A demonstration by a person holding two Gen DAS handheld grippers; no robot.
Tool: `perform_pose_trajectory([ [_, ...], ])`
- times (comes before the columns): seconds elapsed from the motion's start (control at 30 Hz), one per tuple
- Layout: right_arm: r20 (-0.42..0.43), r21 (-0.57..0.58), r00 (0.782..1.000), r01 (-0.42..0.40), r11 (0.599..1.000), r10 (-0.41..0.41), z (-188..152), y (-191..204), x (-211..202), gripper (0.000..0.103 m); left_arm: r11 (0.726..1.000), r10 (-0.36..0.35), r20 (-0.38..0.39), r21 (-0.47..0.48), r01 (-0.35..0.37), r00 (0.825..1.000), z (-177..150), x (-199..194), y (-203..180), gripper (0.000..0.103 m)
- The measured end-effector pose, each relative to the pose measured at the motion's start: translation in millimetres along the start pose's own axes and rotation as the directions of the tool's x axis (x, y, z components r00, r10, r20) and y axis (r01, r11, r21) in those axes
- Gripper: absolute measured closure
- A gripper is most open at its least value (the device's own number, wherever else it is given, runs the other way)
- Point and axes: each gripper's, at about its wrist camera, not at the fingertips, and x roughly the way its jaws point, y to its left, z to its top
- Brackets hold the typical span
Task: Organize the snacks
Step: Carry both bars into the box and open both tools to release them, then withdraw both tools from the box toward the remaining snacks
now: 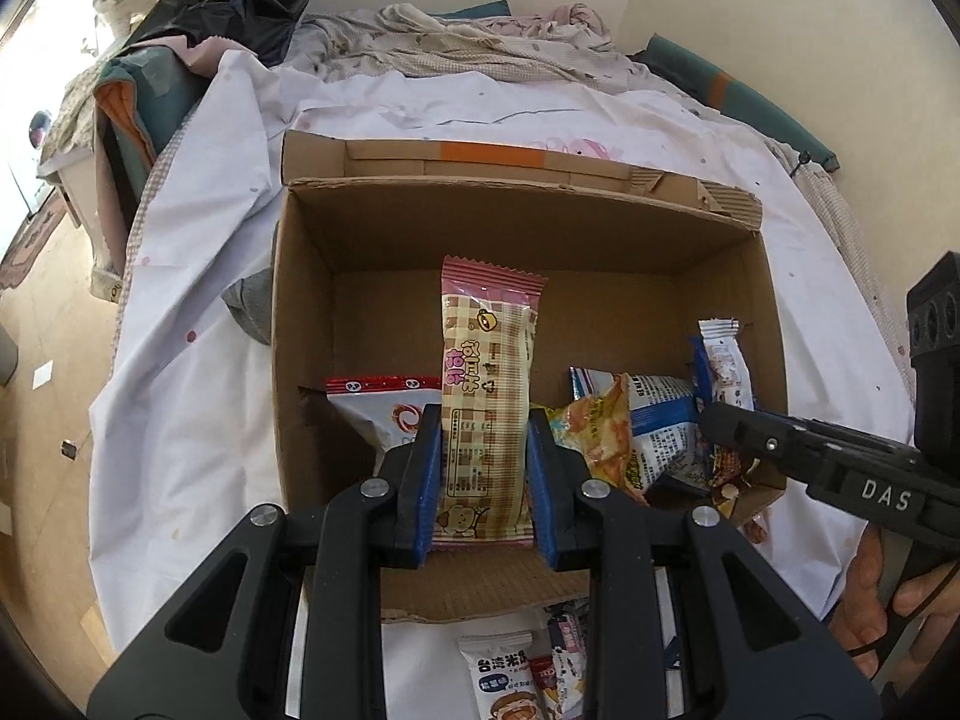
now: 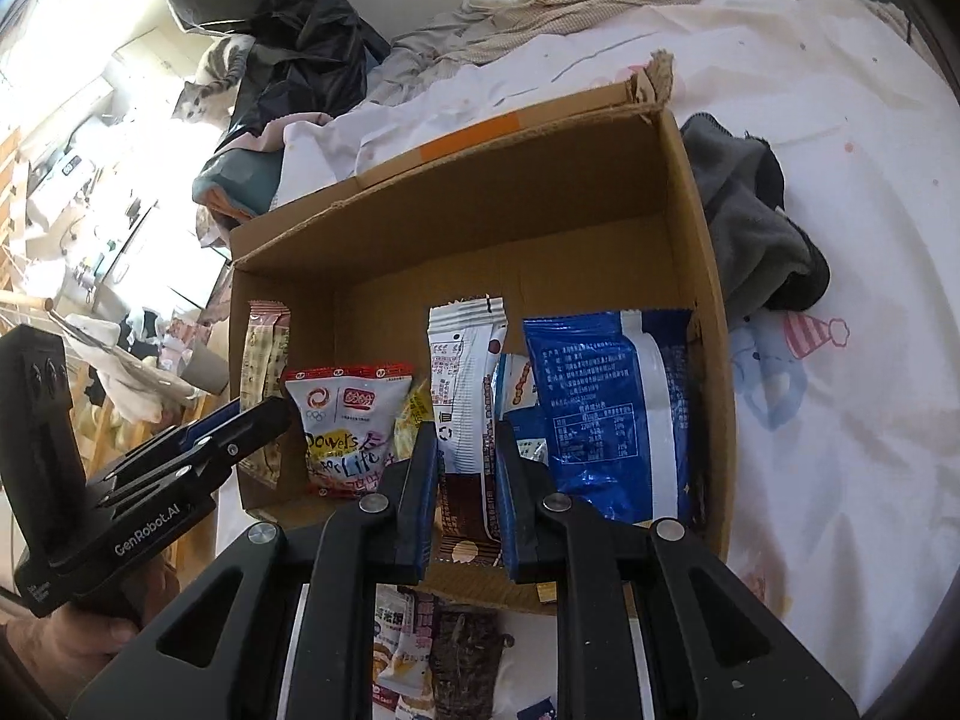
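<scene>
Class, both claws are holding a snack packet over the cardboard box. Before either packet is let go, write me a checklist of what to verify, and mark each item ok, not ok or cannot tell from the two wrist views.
1. Left claw shut on the pink checked packet: ok.
2. Right claw shut on the white and brown packet: ok.
3. Both packets are above the cardboard box opening: ok.
4. Bare box floor remains at the far side: ok.
5. The two claws are apart, not touching: ok.
6. All snacks are boxed: not ok; loose packets lie outside the near wall.
</scene>
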Motion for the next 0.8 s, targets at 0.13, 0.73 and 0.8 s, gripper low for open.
perform_pose_trajectory([
  [0.13,-0.003,0.015,1.0,-0.023,1.0,0.023,2,1,3,0.081,1.0,-0.006,0.013,-0.018,0.007,1.0,0,-3,4,0.08],
  [0.73,0.051,0.04,0.996,-0.077,0.996,0.075,6,2,-9,0.038,0.999,0.042,0.052,-0.015,-0.041,0.998,-1,-12,5,0.018],
  [0.8,0.054,0.051,0.995,-0.082,0.995,0.08,7,1,-9,0.035,0.999,0.041,0.049,-0.019,-0.04,0.998,-2,-11,7,0.018],
])
